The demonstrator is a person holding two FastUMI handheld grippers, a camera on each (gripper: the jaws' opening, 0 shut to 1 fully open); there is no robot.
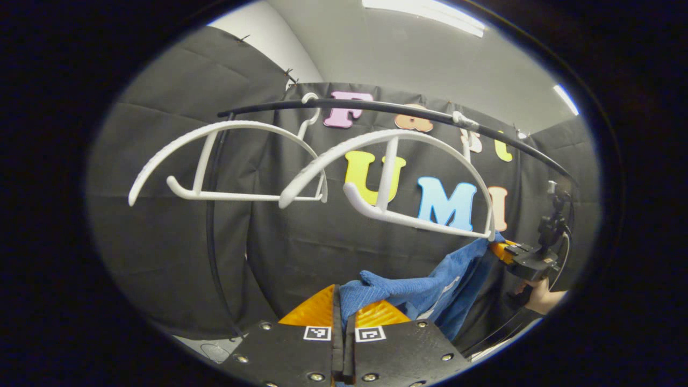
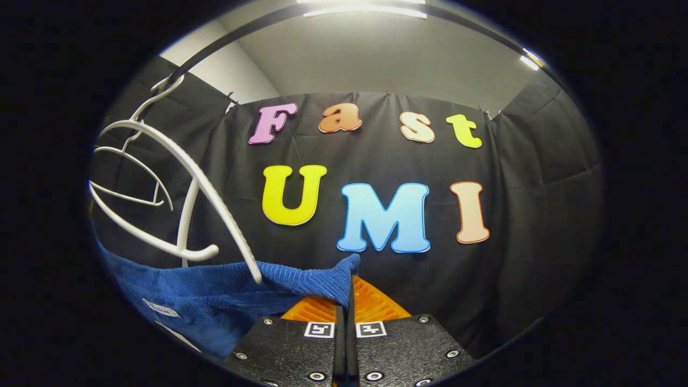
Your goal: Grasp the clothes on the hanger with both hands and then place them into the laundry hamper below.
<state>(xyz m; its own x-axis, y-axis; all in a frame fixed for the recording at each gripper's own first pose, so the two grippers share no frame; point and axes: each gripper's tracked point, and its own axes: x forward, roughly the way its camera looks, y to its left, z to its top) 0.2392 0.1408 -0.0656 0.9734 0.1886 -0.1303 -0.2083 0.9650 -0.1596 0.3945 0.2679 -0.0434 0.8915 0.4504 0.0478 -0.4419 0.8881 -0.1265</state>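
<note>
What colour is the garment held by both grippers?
Blue, with a ribbed texture; the garment shows best in the right gripper view.

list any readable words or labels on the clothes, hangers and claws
White label on the blue garment: too small and blurred to read.
Square markers on the left claw and the right claw: coded patterns, no words.
White hangers: no text.

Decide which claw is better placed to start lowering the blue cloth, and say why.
Left, probably. Both claws grip the cloth, but the left claw hangs below the hangers, while a hanger tip overlaps the cloth near the right claw.
</note>
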